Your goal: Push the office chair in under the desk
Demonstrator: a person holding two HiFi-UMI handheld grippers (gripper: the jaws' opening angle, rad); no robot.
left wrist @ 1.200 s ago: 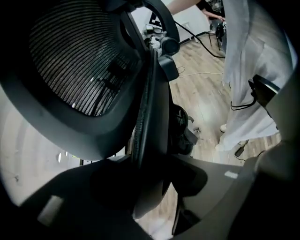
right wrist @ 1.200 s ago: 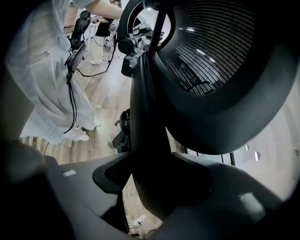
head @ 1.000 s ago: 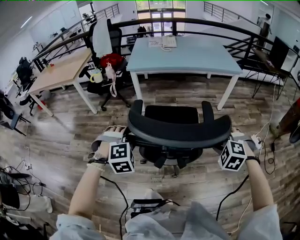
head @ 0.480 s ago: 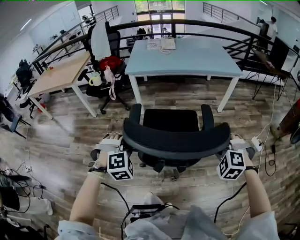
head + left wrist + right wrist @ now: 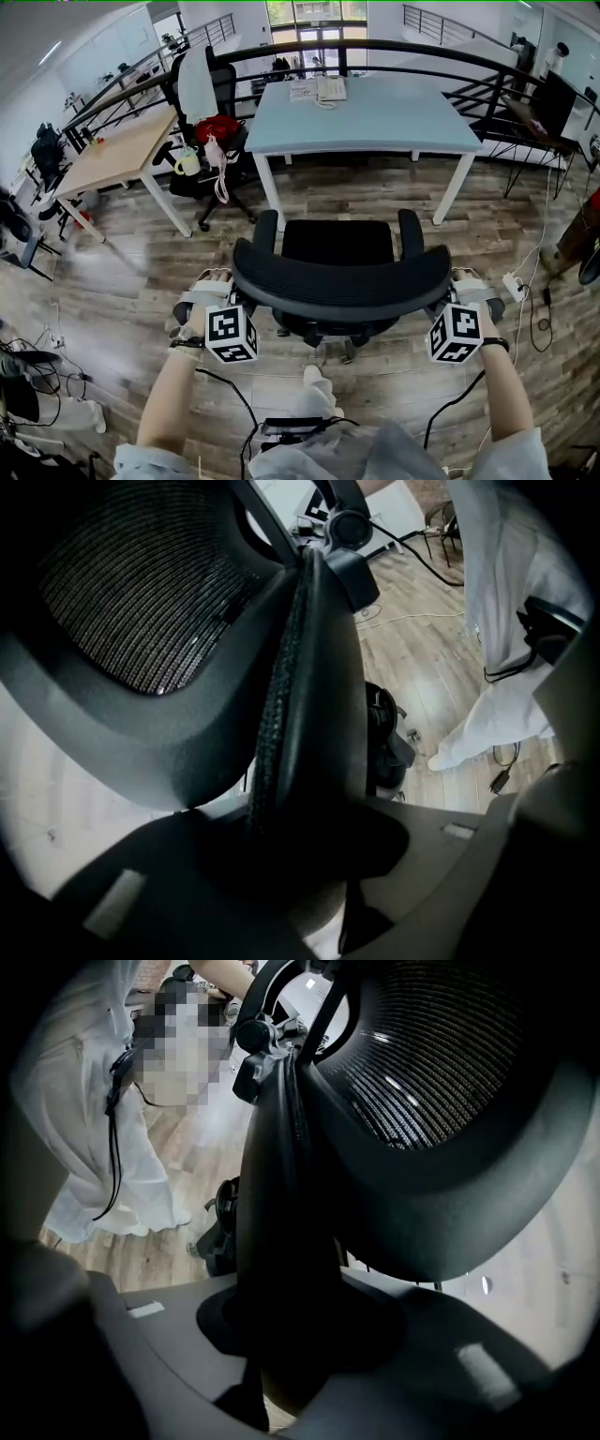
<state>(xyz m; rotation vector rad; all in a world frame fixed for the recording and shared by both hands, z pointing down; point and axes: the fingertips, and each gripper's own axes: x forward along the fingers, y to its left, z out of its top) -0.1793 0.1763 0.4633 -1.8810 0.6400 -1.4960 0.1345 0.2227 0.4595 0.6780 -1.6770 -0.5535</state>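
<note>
Nearest me, a black cable (image 5: 225, 386) trails over the wooden floor (image 5: 112, 300) by my feet. Both grippers are clamped on the backrest (image 5: 342, 277) of the office chair (image 5: 337, 244). The left gripper (image 5: 309, 855) has just been closing on its left edge. The right gripper (image 5: 300, 1335) closed in, then eased a touch. Each pinches the rim between partly open jaws.

The chair stands facing the pale blue desk (image 5: 375, 117), near it but not yet under.

My worries: an uneven shove could swivel the seat so an armrest (image 5: 410, 230) knocks a desk leg (image 5: 452, 187), or the curved rim could slip from a jaw.

I can read no writing. The papers (image 5: 323, 89) at the desk's far edge are too small, and the cubes (image 5: 231, 335) carry only square markers.
</note>
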